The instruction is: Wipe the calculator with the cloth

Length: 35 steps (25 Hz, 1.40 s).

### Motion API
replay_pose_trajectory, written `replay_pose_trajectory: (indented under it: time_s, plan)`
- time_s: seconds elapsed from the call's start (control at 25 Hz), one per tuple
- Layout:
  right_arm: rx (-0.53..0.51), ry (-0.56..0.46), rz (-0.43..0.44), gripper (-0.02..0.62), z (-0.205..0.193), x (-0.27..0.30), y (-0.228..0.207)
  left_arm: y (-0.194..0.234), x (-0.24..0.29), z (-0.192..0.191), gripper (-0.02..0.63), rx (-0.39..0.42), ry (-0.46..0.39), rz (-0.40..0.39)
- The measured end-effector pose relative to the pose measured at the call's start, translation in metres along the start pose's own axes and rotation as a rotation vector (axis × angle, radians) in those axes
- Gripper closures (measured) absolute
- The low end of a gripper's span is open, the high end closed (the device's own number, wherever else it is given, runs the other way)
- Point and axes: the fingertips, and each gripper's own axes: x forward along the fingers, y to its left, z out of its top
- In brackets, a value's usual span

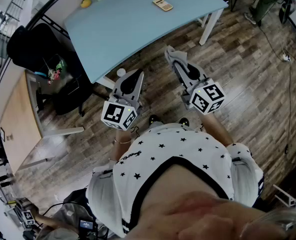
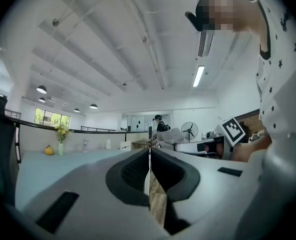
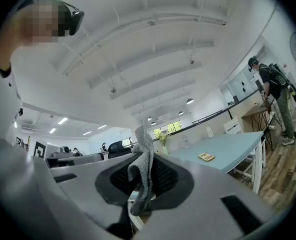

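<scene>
The light blue surface (image 1: pixel 122 29) stands ahead of you at 12 o'clock, and you hold both grippers over the wooden floor (image 1: pixel 248 74), short of its near edge. Your left gripper (image 1: pixel 136 75) has its jaws pressed together on nothing, while your right gripper (image 1: pixel 172 54) pinches the grey cloth (image 3: pixel 140 169). The calculator (image 1: pixel 162 4) lies flat on the surface at about 12 o'clock from the right gripper, well apart from the cloth.

This is an open-plan office. A long blue table (image 1: pixel 137 29) and a wooden desk (image 1: pixel 15 119) stand on plank flooring (image 1: pixel 258 74), with an office chair (image 3: pixel 118 146) and strip lights (image 2: pixel 199 76) overhead.
</scene>
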Motion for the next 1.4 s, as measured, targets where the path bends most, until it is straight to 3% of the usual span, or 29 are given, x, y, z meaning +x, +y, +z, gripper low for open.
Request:
replay_pose_trajectory:
  time_s: [0.76,1.4]
  plan:
    - [0.033,-0.012,0.028,0.554,0.001,-0.003,0.0,-0.005,-0.005,0.001,0.571,0.01,0.012,0.038]
    - [0.074,-0.044,0.038,0.551,0.01,-0.039,-0.023,-0.043,0.012,0.002,0.571,0.025,0.024,0.037]
